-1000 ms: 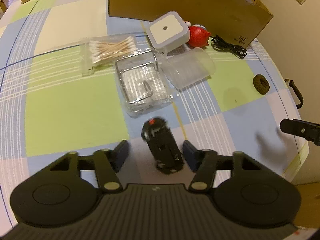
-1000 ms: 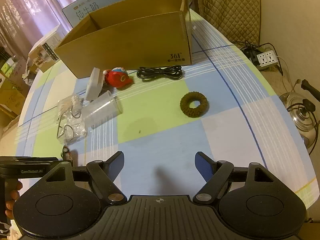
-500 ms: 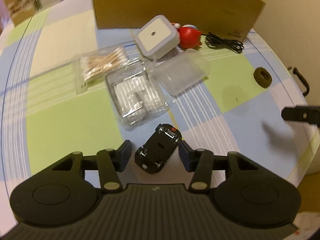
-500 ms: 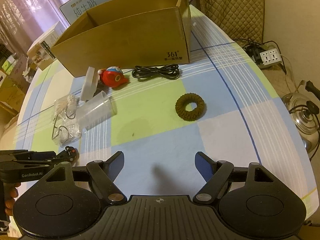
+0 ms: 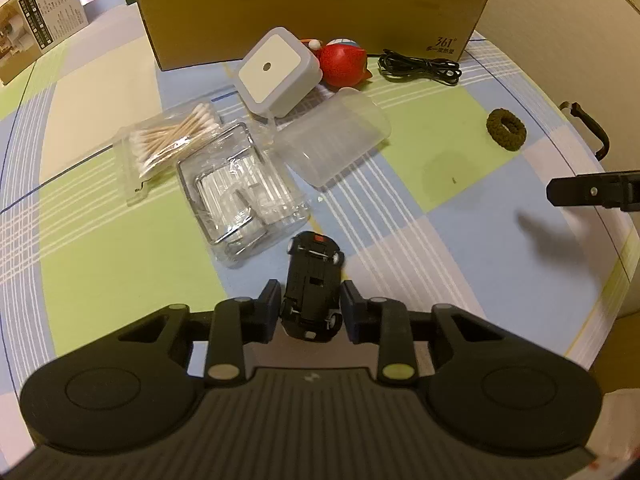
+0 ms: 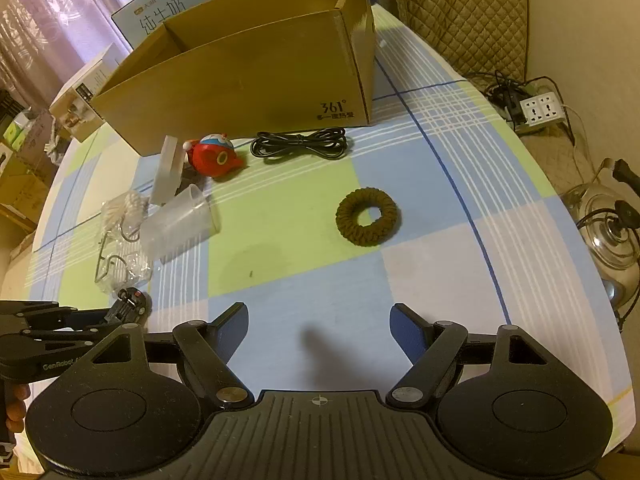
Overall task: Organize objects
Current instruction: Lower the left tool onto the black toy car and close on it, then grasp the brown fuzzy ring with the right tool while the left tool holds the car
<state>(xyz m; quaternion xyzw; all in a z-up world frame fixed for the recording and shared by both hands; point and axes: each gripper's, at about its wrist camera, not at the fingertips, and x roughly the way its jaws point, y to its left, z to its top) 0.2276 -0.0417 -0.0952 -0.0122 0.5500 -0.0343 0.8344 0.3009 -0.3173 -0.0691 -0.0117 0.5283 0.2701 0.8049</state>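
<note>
My left gripper [image 5: 310, 304] is shut on a black toy car [image 5: 314, 280], held belly-up just above the checked tablecloth; the car also shows in the right wrist view [image 6: 130, 305]. My right gripper [image 6: 320, 320] is open and empty above the cloth. Ahead of it lies a brown hair tie [image 6: 367, 216]. An open cardboard box [image 6: 248, 76] stands at the back. In front of the box lie a red toy [image 6: 214, 154], a black cable [image 6: 300, 146], a white square device [image 5: 278, 70], a clear cup on its side [image 5: 334, 136], a bag of cotton swabs [image 5: 168, 140] and a clear wrapped holder [image 5: 244, 196].
The table's right edge [image 6: 580, 280] drops off toward a kettle [image 6: 612, 240] and a power strip [image 6: 544, 108] on the floor. Printed cartons [image 6: 172, 4] stand behind the cardboard box. A small box [image 5: 36, 36] sits at the far left.
My left gripper has closed on the toy car, which turned from slanted to straight between the fingers. The right gripper has moved slightly forward and stays open.
</note>
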